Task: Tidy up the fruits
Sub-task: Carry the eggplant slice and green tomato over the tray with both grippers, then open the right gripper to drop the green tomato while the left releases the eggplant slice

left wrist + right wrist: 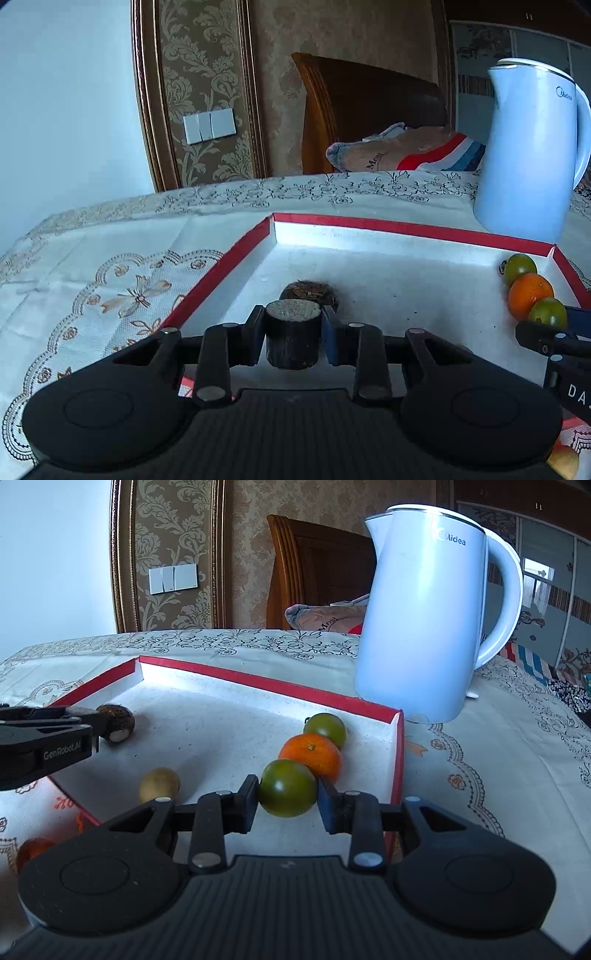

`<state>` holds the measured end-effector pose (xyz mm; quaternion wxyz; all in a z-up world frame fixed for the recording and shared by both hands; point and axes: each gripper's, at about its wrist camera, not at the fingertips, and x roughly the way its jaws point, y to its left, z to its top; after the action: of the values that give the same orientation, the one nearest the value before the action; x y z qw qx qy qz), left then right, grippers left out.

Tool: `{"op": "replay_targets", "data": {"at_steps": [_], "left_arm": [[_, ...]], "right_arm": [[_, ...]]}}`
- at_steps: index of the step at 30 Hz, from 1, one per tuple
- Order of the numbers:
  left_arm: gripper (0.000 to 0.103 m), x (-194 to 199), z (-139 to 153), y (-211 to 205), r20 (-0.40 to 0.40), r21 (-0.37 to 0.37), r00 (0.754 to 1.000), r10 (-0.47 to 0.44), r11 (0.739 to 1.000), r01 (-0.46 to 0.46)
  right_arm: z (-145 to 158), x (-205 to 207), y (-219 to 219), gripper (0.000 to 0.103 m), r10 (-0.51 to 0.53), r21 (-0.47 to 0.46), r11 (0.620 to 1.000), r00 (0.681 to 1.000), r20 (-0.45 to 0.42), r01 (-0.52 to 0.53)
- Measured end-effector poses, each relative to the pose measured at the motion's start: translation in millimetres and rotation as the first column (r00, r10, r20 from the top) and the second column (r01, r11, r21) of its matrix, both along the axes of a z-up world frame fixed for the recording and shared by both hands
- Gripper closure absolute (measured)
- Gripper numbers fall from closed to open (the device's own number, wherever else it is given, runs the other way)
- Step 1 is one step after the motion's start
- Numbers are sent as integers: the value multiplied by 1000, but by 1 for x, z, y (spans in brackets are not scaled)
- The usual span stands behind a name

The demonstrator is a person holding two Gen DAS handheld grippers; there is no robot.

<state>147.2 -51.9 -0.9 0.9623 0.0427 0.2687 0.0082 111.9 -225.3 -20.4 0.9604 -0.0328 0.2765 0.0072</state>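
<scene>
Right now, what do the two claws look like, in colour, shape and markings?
Both are matte black plastic. The left claw and right claw each have two round discs, a ribbed centre plate, silver rivets on linkage bars and blue-faced fingers. White "GenRobot.AI" lettering shows on the left one's side. No sleeves or cables visible.

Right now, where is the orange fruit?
In the red-edged tray, near its right wall, the orange sits between two green fruits, ahead of the right gripper.

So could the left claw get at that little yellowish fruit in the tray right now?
Probably not yet: the left claw is shut on a dark cut cylinder, so it must drop that first. The yellowish fruit itself lies unobstructed.
</scene>
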Motion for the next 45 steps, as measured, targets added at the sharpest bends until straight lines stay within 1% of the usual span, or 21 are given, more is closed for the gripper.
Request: {"op": "replay_targets", "data": {"at_steps": [2,4,11,14,16,18,19,20,21,24,26,28,30,31,32,34,37,42,45], "left_arm": [[72,-1,-1,-2,9,25,1000,-3,1000,3],[72,-1,-2,-4,14,35,1000,-3,999,2],[72,-1,-3,-4,19,24,1000,2,1000,-2],[72,-3,-3,-4,23,24,1000,6,1000,-7],[72,-3,-3,-5,22,29,1000,6,1000,-6],[72,-3,-4,-5,22,33,1000,6,999,-6],[72,-4,-4,-6,22,36,1000,3,999,-4],[72,-4,-4,-6,23,38,1000,2,999,-2],[72,-5,-4,-6,22,38,1000,-2,999,1],[72,-7,-4,-8,20,41,1000,-10,999,9],[72,-8,-5,-8,23,47,1000,-14,999,13],[71,-9,-5,-8,22,44,1000,-14,999,13],[71,-10,-5,-7,20,39,1000,-16,999,16],[71,-10,-5,-6,18,34,1000,-17,999,16],[71,-11,-5,-5,18,30,1000,-16,999,15],[71,-12,-3,-3,20,23,1000,-14,1000,13],[71,-17,-2,0,39,18,999,-8,1000,7],[71,-24,-1,0,52,32,999,-15,999,14],[71,-31,-1,0,65,43,998,-18,999,16]], "right_arm": [[-1,2,1,71,-3,-2,1000,1000,2,3],[-1,3,0,71,-4,2,1000,1000,3,4],[-4,9,-6,69,-19,38,999,999,-31,20],[-5,9,-6,69,-21,42,999,999,-30,22],[-5,9,-7,66,-20,53,998,999,-31,21],[-5,9,-6,65,-19,51,999,999,-30,20],[-5,9,-7,62,-20,54,998,999,-28,21],[-4,8,-7,56,-23,60,998,999,-24,24],[-4,8,-8,54,-26,64,998,999,-20,27],[-2,7,-9,51,-32,73,997,999,-10,33],[-2,6,-10,39,-42,75,996,999,-4,42],[-1,5,-11,33,-49,72,996,999,6,48],[-1,3,-11,32,-54,75,996,998,14,53],[-1,3,-12,27,-57,78,995,998,15,56],[-1,2,-12,23,-60,80,995,998,16,59],[-1,-1,-14,23,-66,87,994,998,19,64],[-1,-4,-15,17,-62,105,993,998,19,60],[0,-12,-12,15,-59,91,994,998,37,55],[1,-17,-13,14,-55,98,994,997,46,50]]}}
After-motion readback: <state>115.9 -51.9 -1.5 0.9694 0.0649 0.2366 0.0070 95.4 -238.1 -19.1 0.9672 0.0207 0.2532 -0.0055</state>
